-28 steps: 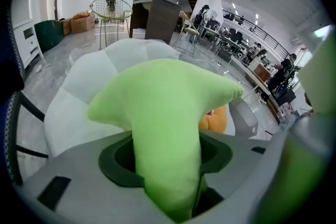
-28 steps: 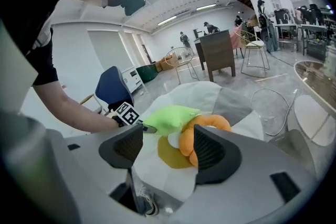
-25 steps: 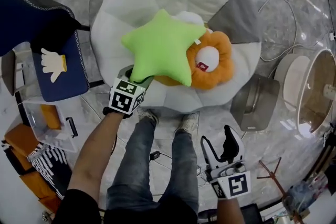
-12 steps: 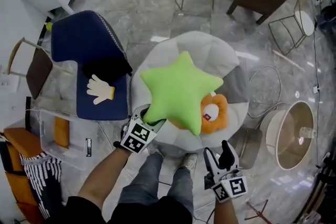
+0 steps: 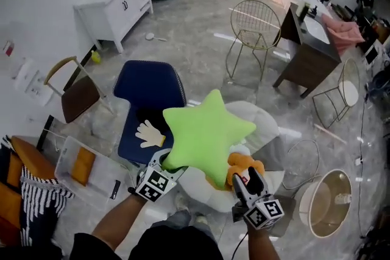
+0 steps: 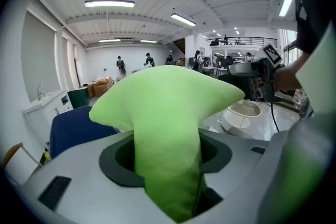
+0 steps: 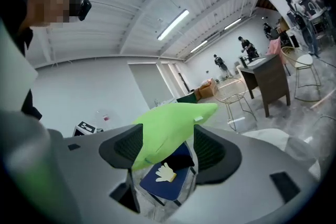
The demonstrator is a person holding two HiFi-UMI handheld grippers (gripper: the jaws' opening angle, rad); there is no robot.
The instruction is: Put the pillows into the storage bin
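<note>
Our left gripper (image 5: pixel 164 165) is clamped on one arm of the green star pillow (image 5: pixel 207 134). The rest of the star fans out above the jaws, up in the air over the white beanbag (image 5: pixel 271 128). The right gripper (image 5: pixel 248 178) has its jaws spread w/ nothing in them; the star only shows beyond them. Step in hand, as we read it: carry the star to the clear storage bin (image 5: pixel 108 176) on the floor at our left, beside the navy chair (image 5: pixel 146 91). To do it well, we'd swing left w/o brushing the chair & get low over the bin mouth before letting go. We'd also lead w/ a free point so the star folds in rather than bridging the rim. The bin has sth orange in it, so we'd aim for the bare end. The orange pillow (image 5: pixel 234 162) lies on the beanbag just by the right gripper, prob. the next pick.
</note>
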